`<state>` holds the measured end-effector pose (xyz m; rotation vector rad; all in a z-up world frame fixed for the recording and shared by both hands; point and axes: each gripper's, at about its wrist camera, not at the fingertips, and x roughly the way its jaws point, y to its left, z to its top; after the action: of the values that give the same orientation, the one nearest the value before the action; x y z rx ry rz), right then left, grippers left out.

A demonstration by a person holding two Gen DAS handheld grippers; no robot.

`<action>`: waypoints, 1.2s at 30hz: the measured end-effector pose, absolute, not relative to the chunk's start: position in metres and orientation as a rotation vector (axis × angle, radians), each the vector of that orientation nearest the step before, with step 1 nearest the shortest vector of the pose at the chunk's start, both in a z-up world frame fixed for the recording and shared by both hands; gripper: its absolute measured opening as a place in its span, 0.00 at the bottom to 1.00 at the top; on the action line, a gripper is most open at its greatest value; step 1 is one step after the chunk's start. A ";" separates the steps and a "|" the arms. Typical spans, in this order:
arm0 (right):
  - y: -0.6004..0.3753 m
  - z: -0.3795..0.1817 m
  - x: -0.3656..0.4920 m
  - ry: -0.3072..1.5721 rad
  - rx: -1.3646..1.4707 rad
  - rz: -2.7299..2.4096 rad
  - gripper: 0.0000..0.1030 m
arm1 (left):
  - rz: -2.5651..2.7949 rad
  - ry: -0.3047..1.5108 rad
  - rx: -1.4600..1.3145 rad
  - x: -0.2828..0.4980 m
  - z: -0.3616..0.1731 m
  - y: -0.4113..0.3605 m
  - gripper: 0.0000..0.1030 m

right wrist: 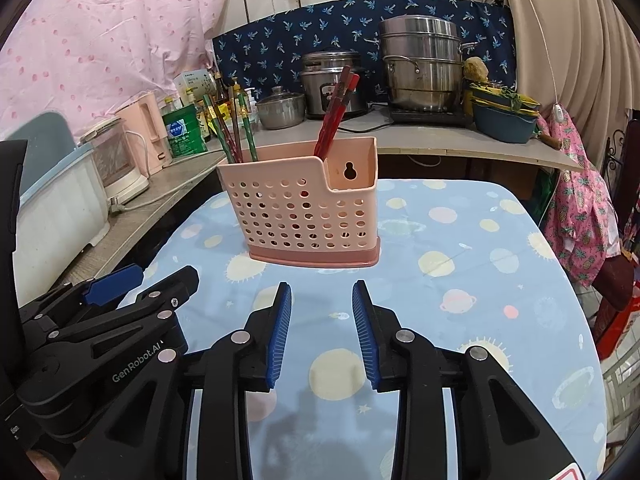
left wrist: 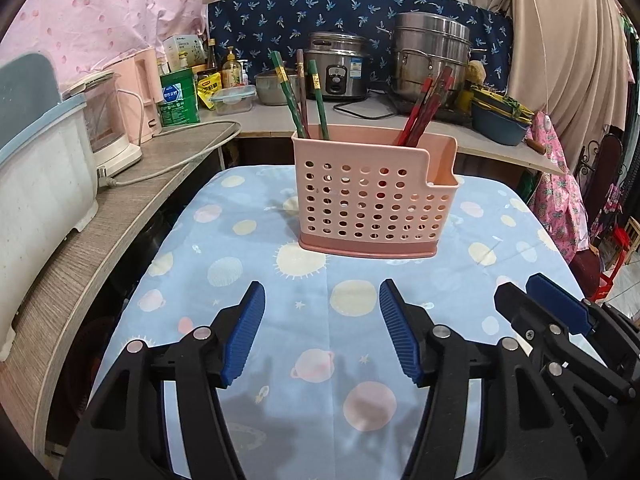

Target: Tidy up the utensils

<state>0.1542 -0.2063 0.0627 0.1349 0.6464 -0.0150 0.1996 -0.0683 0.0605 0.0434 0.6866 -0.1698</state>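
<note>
Your biggest risk is the pink utensil holder (left wrist: 370,200): it stands tall and narrow toward the far edge of the table (left wrist: 224,280), well clear of both tools, and a sideways nudge from either one would likely tip it and spill everything. Next, the sticks lean outward, so a careless reach could snag their tops and lever the holder over.

The holder is split into compartments. The left one carries the green chopsticks (left wrist: 318,98) with a darker brown stick among them; the middle one carries the red chopsticks (left wrist: 424,112); the low right pocket looks empty.

Your left gripper (left wrist: 322,334) is spread wide with nothing in it. Your right gripper (right wrist: 322,332) is likewise parted and empty, hovering over the table's near half.
</note>
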 end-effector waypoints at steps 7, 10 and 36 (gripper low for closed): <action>-0.206 0.060 0.157 0.646 0.133 -0.028 0.42 | -0.160 0.691 0.050 0.203 0.057 -0.070 0.60; -0.208 0.058 0.159 0.651 0.139 -0.033 0.45 | -0.153 0.690 0.047 0.205 0.055 -0.068 0.64; -0.220 0.044 0.170 0.669 0.103 -0.142 0.81 | -0.098 0.716 0.036 0.224 0.037 -0.057 0.89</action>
<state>0.1705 -0.2199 0.0436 0.1025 0.6692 -0.1421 0.2241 -0.0573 0.0369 0.0358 0.7158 -0.0985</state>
